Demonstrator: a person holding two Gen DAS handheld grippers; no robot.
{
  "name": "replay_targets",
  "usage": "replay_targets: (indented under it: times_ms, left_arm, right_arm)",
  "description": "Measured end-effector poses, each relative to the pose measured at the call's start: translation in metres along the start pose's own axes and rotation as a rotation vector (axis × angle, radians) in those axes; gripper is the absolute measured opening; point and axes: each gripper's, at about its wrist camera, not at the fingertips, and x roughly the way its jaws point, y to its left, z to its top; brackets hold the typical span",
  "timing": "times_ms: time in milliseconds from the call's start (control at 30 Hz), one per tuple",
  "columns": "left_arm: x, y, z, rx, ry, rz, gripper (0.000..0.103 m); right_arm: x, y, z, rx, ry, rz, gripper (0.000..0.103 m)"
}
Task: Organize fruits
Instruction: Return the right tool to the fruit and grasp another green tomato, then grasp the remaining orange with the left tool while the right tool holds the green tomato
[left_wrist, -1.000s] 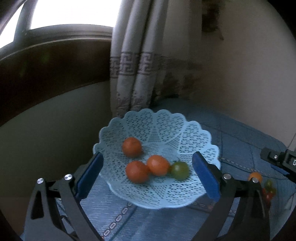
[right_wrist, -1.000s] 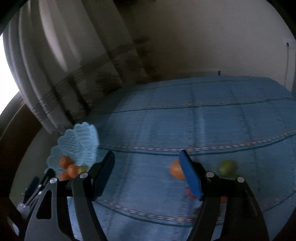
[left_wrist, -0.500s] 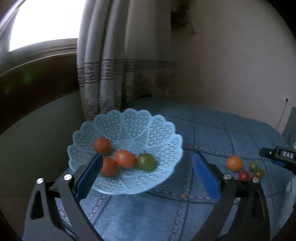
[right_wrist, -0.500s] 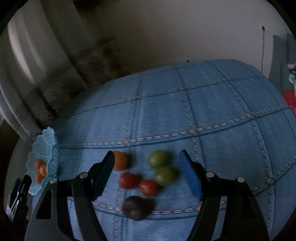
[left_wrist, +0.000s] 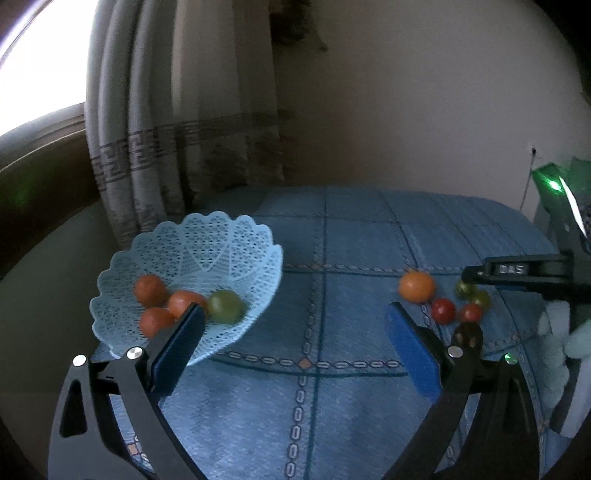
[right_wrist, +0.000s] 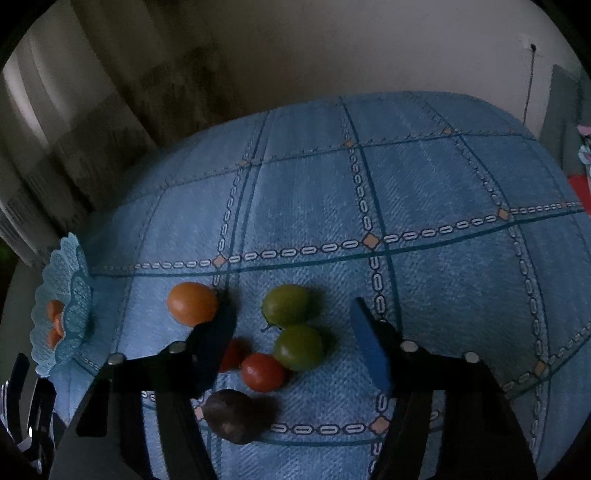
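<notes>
Two grippers up on my feeds right now, both with jaws spread wide and nothing between them. My left gripper (left_wrist: 291, 332) hangs low over the blue cloth (left_wrist: 332, 406), tilted down a bit, its left pad overlapping the near edge of the basket (left_wrist: 192, 236) in my view. My right gripper (right_wrist: 291, 332) points down at the loose fruit, which sits in the gap between its pads without either pad touching any that I can see.

The basket is a pale blue lacy plastic thing with a scalloped rim, sitting at the cloth's left side near the curtain (left_wrist: 147, 147). Inside it: three orange fruits (left_wrist: 149, 290) bunched together and one green fruit (left_wrist: 225, 304) touching them on the right.

The loose pile is well apart from the basket, on the right side of the cloth. From the right wrist cam I count an orange (right_wrist: 192, 302) on the left, two green ones (right_wrist: 286, 304) touching each other, a red one (right_wrist: 262, 371) just under the lower green one, another red one (right_wrist: 232, 354) half hidden behind the left finger, and a dark purplish-brown one (right_wrist: 232, 415) closest to the camera. They all look smooth and roundish; it's too dim to tell what they are.

A gloved hand (left_wrist: 561, 339) shows at the left cam's right edge, on the right gripper's handle.
</notes>
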Motion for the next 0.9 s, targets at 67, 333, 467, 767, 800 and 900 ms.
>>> replay_targets:
  times_ms: [67,333,467,767,800,900]
  left_arm:
    - [0.001,-0.004,-0.001,0.015,0.005,-0.004,0.099]
    - [0.008,-0.013,-0.003,0.043,0.037,-0.048,0.099]
    - [0.013,-0.016,-0.002,0.044,0.058,-0.061,0.099]
    - [0.021,-0.034,0.004,0.085,0.078,-0.093,0.099]
    - [0.024,-0.037,0.005,0.085,0.088,-0.109,0.099]
    - [0.034,-0.045,0.01,0.073,0.123,-0.157,0.099]
  right_arm:
    - [0.006,0.001,0.0,-0.007,0.015,-0.001,0.052]
    - [0.023,0.003,0.001,-0.033,0.037,-0.007,0.045]
    - [0.022,0.005,-0.002,-0.059,0.018,-0.017,0.037]
    - [-0.002,-0.012,-0.009,-0.031,-0.05,0.04,0.03]
    - [-0.005,-0.014,-0.009,-0.025,-0.061,0.046,0.03]
    - [-0.018,-0.022,-0.009,-0.003,-0.099,0.065,0.03]
